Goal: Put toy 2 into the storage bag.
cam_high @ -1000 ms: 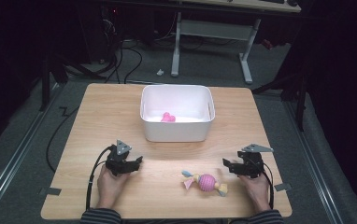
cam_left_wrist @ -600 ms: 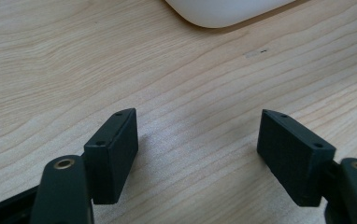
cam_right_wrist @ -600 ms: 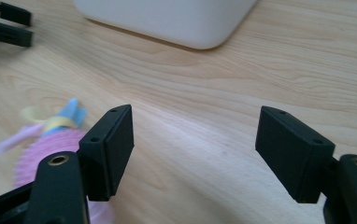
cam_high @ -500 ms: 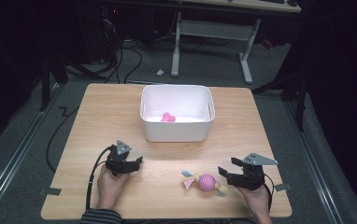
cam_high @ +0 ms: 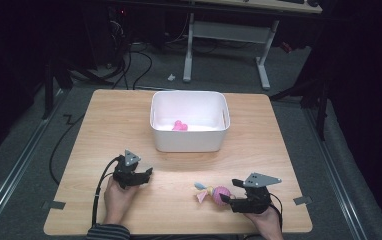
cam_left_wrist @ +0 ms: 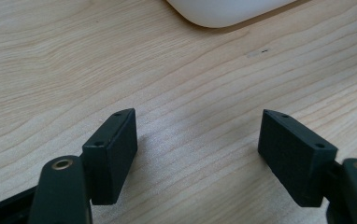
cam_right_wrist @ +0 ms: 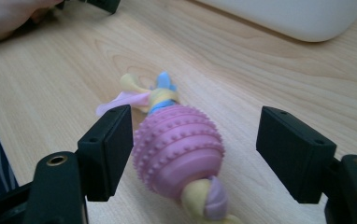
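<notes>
Near the table's [cam_high: 104, 125] front edge, the right gripper [cam_right_wrist: 193, 140] is straddling the pink knobbly toy [cam_right_wrist: 179, 149], jaws spread and just reopening, so an off-centre squeeze risks rolling it away.

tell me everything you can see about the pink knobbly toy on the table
The pink knobbly toy is a ball that looks like rubber, ringed with small studs and threaded on a knotted rope of yellow, lilac and blue strands. It lies on its side on the wooden table, in front of the white bin. The right gripper straddles it: one pad is at the ball's side, the other stands clear, so it isn't clamped.
</notes>
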Tool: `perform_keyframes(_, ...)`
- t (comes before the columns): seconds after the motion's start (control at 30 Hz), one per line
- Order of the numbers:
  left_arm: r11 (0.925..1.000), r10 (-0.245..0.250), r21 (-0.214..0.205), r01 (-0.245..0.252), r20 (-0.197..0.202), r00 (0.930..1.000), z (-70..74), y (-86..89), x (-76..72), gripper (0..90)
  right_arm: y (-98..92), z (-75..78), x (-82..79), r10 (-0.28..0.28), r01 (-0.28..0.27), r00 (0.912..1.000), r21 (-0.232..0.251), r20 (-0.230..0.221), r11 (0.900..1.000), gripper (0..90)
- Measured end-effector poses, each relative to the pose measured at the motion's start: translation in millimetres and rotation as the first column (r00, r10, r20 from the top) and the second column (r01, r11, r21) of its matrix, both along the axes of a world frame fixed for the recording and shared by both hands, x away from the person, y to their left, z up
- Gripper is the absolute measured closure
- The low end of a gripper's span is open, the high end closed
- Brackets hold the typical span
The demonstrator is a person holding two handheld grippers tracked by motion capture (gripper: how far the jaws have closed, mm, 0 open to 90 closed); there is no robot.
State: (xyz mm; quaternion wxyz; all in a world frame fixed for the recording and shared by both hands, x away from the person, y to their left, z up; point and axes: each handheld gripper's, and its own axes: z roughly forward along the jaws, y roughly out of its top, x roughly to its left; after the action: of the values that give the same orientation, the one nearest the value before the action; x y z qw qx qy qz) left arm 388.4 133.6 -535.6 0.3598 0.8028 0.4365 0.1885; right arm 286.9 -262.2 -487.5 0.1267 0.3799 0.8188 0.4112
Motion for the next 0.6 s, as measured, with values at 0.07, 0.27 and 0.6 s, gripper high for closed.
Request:
perform_keyframes(0.07,1.0,0.0,0.0,0.0,0.0,1.0,0.0,0.0,0.0,28.7,4.1,-1.4,1.6,0.018,-0.019,0.9997,-0.015,-0.013,0.9997,26.9)
perform_keyframes(0.27,1.0,0.0,0.0,0.0,0.0,1.0,0.0,0.0,0.0,28.7,14.6,-9.3,6.6,0.043,-0.047,0.9978,-0.08,-0.051,0.9956,25.1)
perform_keyframes(0.6,1.0,0.0,0.0,0.0,0.0,1.0,0.0,0.0,0.0,28.7,21.7,-20.0,12.6,0.074,-0.087,0.993,-0.137,-0.092,0.9867,29.4)
